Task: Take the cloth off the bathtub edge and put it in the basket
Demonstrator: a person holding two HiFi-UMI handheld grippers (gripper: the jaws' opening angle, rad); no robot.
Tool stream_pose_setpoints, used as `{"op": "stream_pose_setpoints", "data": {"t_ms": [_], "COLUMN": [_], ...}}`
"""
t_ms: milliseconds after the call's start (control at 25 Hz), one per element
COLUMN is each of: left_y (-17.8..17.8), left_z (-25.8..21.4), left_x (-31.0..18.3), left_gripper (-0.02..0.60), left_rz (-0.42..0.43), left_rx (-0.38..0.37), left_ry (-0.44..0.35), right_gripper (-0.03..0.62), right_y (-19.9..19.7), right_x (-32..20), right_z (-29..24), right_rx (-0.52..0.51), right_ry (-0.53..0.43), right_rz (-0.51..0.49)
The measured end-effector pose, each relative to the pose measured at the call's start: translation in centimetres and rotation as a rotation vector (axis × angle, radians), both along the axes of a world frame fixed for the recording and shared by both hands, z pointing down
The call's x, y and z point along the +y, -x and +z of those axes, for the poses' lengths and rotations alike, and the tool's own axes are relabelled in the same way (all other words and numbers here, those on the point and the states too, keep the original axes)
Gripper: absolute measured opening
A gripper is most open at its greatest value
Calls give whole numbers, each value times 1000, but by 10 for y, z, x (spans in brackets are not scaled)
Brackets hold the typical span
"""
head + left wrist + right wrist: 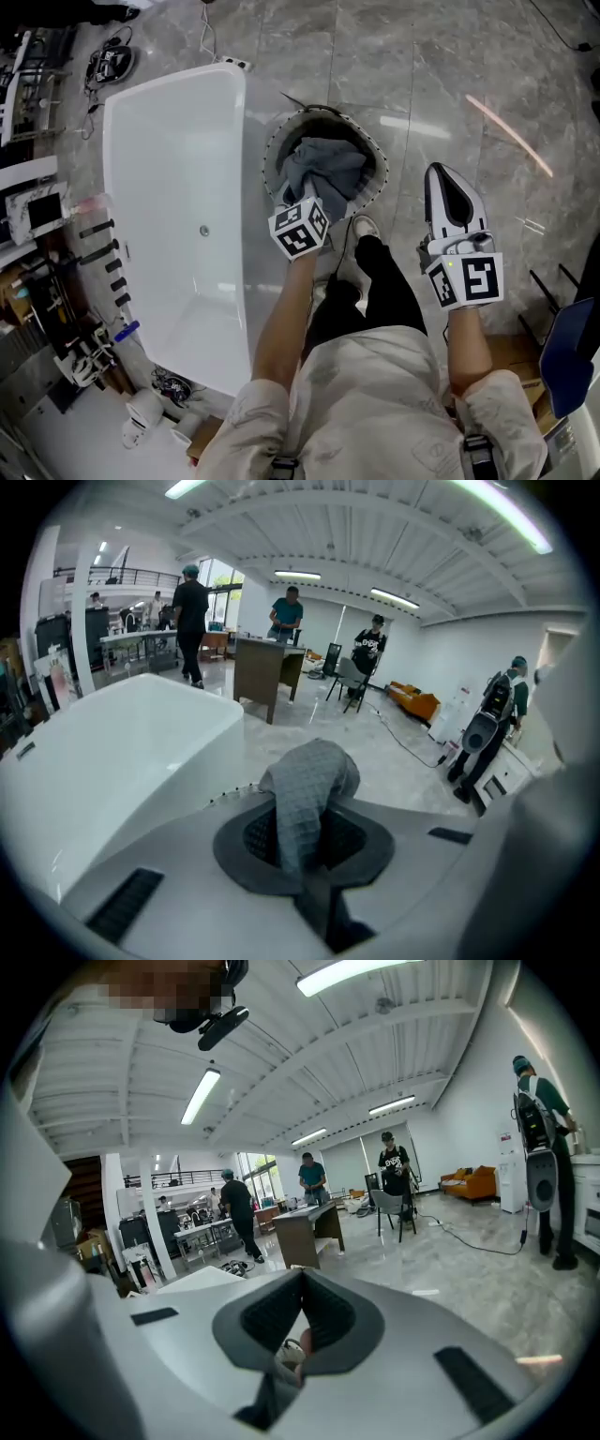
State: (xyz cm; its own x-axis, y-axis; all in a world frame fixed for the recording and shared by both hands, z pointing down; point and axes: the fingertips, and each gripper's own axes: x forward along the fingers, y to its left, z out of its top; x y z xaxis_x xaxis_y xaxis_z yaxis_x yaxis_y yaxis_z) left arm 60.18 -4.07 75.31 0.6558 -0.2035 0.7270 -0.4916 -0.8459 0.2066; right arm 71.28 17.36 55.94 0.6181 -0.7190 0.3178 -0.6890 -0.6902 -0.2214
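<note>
The grey cloth [323, 169] hangs into the round wire-rimmed basket [270, 159], which stands on the floor beside the white bathtub [169, 122]. My left gripper [312, 204] is just above the basket's near side, pointing down, its marker cube facing up. In the left gripper view the left gripper [309, 808] is shut on the cloth [305, 780], which bunches up out of the pads. My right gripper [439, 173] hovers over bare floor to the right of the basket. In its own view the right gripper [302, 1277] has its jaws meeting at the tips, with nothing held.
A shelf with bottles and tools [94, 281] runs along the tub's left side. Cables and gear [111, 64] lie at the top left. The person's leg and shoe [366, 230] stand near the basket. A blue chair [572, 356] is at the right. People and a desk [267, 672] stand far off.
</note>
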Motion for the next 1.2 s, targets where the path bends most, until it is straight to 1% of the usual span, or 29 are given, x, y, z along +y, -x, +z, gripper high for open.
{"op": "stream_pose_setpoints", "data": {"t_ms": [80,240,440,480,560,600,640,680,880,1040,1200], "left_y": [0,1,9,10,10,11,12,14,33,57,92], "left_z": [24,61,86,88,90,91,91,90,78,57,27], "left_x": [0,-4,-10,-11,-11,-10,-10,-10,-13,-12,-16], "left_gripper": [29,29,38,58,148,175,198,204,206,206,206], "left_rz": [-8,-15,-46,-49,-40,-32,-26,-24,-46,-41,-52], "left_rx": [-45,-126,-203,-221,-246,-252,-256,-256,-225,-178,-118], "left_ry": [31,67,108,114,131,138,141,140,138,126,97], "right_gripper": [-11,-11,-11,-11,-12,-11,-11,-11,-11,-11,-11], "right_y": [1,2,6,5,4,5,6,7,19,36,63], "right_x": [-1,-6,-5,-5,-7,-9,-12,-16,-34,-56,-86], "right_z": [12,28,35,36,38,38,36,34,22,5,-17], "right_rx": [-16,-38,-53,-55,-57,-55,-52,-49,-22,2,38], "right_ry": [14,38,51,54,61,64,66,67,56,53,42], "right_rz": [-6,-18,-19,-19,-22,-26,-32,-40,-86,-135,-200]}}
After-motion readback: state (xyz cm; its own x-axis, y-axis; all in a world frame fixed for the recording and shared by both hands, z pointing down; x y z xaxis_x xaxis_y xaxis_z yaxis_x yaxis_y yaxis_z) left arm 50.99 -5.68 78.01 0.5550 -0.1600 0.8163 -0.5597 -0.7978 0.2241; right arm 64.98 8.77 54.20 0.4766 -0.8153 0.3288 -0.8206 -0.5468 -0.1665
